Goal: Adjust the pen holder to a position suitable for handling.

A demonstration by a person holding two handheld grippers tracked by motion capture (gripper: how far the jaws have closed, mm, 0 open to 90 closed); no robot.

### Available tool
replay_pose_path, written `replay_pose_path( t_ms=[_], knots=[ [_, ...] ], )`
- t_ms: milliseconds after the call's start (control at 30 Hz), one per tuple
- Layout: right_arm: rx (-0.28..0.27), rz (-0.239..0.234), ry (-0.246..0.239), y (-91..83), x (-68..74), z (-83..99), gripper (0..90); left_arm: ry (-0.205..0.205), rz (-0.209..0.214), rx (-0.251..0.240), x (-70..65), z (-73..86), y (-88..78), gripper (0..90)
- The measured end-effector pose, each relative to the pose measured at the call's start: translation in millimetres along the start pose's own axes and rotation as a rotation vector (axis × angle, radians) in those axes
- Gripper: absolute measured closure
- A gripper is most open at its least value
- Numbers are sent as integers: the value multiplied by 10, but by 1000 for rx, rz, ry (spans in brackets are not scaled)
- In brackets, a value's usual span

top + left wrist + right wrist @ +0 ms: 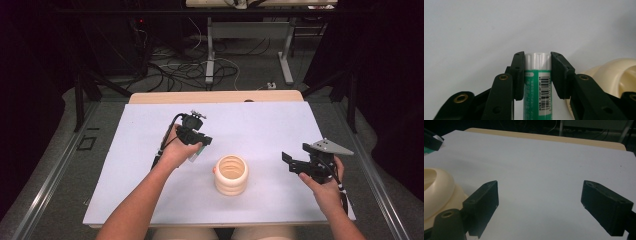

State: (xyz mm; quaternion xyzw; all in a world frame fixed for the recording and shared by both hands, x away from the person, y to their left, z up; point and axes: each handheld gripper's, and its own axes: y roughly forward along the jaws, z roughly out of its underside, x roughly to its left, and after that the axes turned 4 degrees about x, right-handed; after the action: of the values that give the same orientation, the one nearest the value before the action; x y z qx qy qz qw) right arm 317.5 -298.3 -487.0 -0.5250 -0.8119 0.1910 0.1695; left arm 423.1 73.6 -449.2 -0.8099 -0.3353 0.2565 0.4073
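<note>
A green tube with a white cap (537,75) stands between the jaws of my left gripper (537,57), which is shut on it just below the cap. From above, the left gripper (198,145) hangs over the white mat, left of a cream ribbed pot (231,174), with the tube (196,153) poking out below it. The pot's rim (616,72) shows at the right of the left gripper view. My right gripper (289,163) is to the right of the pot, open, with nothing between its jaws (540,192). The pot (436,187) lies at its left.
The white mat (260,125) covers a wooden table (215,96). Beyond the far edge are a dark floor with cables (190,67) and metal desk legs (286,55). The other gripper's jaw tip (431,141) shows in the top left corner of the right gripper view.
</note>
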Motion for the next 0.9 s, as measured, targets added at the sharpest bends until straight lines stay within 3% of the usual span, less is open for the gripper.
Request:
replay_pose_path(
  t_ms=[233,400,467,500,533,600,667,867,900],
  knots=[
    [-53,-20,-64,-32,90,-29,150,20,27,-16,-74,-88,-221,660],
    [-78,-27,-170,-71,222,-85,152,36,49,-19,-137,-136,-329,660],
    [-78,-28,-184,-80,257,-97,152,42,58,-23,-155,-149,-366,660],
    [-82,-36,-225,-89,321,-124,153,38,63,-26,-165,-156,-382,660],
    [-82,-36,-225,-89,321,-124,153,43,66,-29,-172,-162,-399,660],
    [-72,-47,-292,-97,413,-154,157,51,70,-34,-208,-181,-434,660],
    [-68,-53,-315,-98,444,-163,161,51,76,-31,-222,-189,-447,660],
    [-82,-61,-439,-113,618,-218,217,77,99,-33,-314,-233,-499,660],
    [-80,-65,-460,-119,644,-230,226,96,110,-27,-318,-246,-509,661]
  ],
)
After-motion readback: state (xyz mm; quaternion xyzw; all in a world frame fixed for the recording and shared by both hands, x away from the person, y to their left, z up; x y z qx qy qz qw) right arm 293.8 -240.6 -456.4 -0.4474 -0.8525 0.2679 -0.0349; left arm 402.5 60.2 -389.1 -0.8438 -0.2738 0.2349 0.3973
